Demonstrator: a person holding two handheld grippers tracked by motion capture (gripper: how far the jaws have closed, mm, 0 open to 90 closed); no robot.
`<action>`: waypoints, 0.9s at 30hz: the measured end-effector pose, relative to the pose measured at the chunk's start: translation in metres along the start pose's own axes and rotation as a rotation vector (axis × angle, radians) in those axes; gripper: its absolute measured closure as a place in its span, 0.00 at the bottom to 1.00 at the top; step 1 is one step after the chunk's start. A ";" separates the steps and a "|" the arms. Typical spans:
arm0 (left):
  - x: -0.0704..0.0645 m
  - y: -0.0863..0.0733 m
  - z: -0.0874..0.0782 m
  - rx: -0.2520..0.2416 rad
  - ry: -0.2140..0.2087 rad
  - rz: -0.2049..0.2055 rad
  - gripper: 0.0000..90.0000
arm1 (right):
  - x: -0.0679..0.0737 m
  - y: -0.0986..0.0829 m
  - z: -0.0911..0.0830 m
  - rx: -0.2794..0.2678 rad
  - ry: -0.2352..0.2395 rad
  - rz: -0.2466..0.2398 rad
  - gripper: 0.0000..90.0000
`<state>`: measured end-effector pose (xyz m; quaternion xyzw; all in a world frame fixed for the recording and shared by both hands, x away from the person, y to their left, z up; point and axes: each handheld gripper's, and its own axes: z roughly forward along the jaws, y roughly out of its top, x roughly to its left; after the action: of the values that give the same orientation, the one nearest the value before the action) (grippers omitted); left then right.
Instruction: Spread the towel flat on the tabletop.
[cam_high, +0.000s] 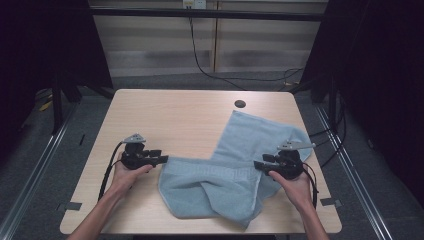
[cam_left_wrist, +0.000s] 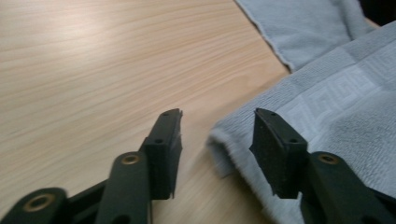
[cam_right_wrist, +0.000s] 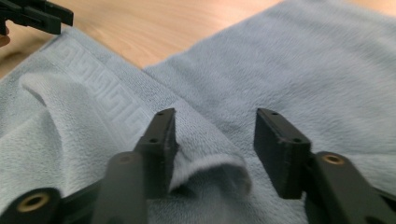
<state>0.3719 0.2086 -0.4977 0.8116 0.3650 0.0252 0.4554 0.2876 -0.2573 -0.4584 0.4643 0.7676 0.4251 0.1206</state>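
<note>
A rumpled light-blue towel (cam_high: 225, 172) lies on the table's (cam_high: 165, 112) near right, its long axis running left to right between both open grippers: left gripper (cam_high: 161, 160) at its left corner, right gripper (cam_high: 258, 164) over a raised fold.

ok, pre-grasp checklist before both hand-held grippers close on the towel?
1. Left hand-held gripper open: ok, jaws spread.
2. Towel edge between the left jaws: ok, the folded edge of the light blue towel lies in the gap, though close to the right-hand jaw.
3. Right hand-held gripper open: ok, jaws spread.
4. Towel between the right jaws: ok, a raised fold sits in the gap.
5. Towel fully on the wooden table: ok, no part hangs over the rim in the high view.
6. Towel flat: not ok, it lies crumpled with one part folded across another.
</note>
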 end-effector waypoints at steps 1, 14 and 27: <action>-0.001 0.000 0.003 0.010 -0.001 0.002 0.50 | -0.001 -0.002 0.005 0.019 0.013 -0.001 0.50; -0.044 -0.007 -0.007 0.026 -0.180 0.123 0.92 | 0.024 -0.031 -0.014 0.049 -0.018 -0.088 0.93; -0.019 -0.019 -0.004 0.067 -0.074 0.069 0.92 | 0.006 -0.029 0.030 0.083 -0.015 -0.061 0.94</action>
<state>0.3456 0.2060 -0.5040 0.8389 0.3205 -0.0017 0.4400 0.2841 -0.2419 -0.4973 0.4485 0.7973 0.3856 0.1201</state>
